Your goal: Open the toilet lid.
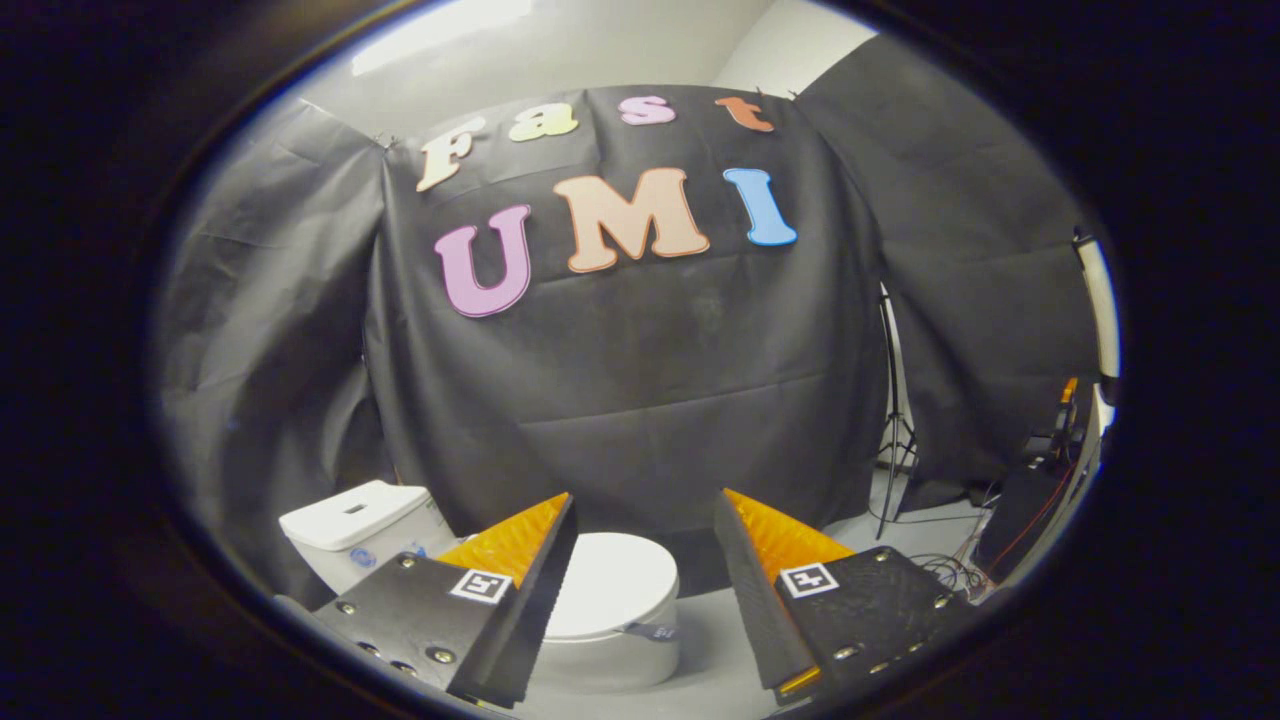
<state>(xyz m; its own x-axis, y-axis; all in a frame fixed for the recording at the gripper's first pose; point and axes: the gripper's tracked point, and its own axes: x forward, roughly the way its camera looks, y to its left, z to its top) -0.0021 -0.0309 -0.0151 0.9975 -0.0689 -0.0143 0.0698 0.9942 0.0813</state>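
Hovering wide apart and empty, the fingers (570,500) frame the shut toilet lid (615,582) beyond.

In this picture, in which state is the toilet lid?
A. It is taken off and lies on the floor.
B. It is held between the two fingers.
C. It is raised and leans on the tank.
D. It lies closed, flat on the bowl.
D: the toilet lid lies flat on the bowl, ahead of the open gripper, whose fingers touch nothing; the tank stands apart behind it.

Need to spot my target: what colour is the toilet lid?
White, closed, in the gripper view, beyond the open gripper: toilet lid.
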